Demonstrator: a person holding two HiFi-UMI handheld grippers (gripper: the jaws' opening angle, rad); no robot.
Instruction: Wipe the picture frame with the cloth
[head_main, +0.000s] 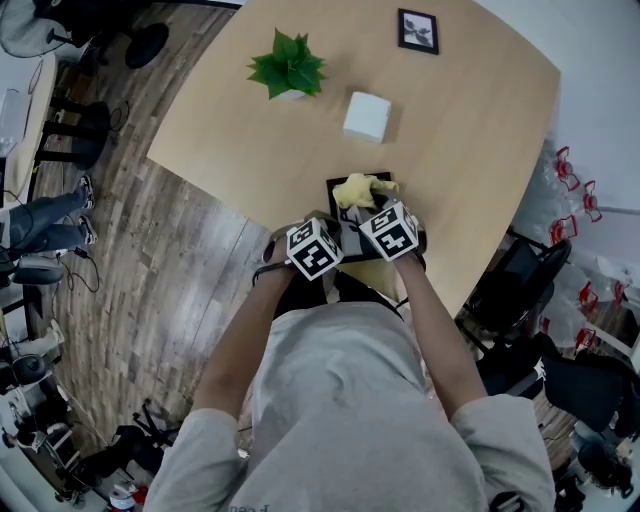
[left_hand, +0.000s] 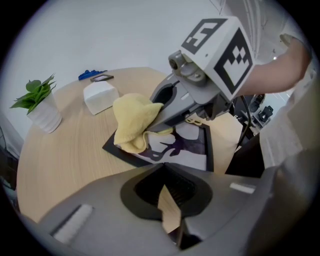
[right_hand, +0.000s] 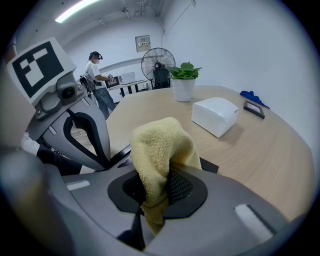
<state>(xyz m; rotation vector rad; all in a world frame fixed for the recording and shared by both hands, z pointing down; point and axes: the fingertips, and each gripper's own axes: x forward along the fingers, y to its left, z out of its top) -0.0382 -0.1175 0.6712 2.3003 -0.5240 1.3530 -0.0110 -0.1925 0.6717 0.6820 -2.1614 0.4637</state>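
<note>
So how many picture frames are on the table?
2. One small black picture frame lies near the far edge of the light wooden table. One bigger black frame lies at the near edge, partly under the yellow terry cloth.

Pale wooden table (head_main: 480, 120) on plank floor (head_main: 170, 280); white walls (right_hand: 240, 40).

— What does the right tool (right_hand: 151, 207) have?
— A yellow cloth (right_hand: 162, 145), pinched between its closed jaws and bunched up above them (it hides most of what lies beneath).
— And under it?
— A dark edge, probably the picture frame (right_hand: 209, 165), flat on the worktop (right_hand: 260, 150). The left tool (right_hand: 102, 159) reaches down at its left.
— Farther off?
— A white box (right_hand: 216, 116), a potted plant (right_hand: 183, 82), a fan (right_hand: 157, 62) and a person (right_hand: 97, 80) standing in the background.
</note>
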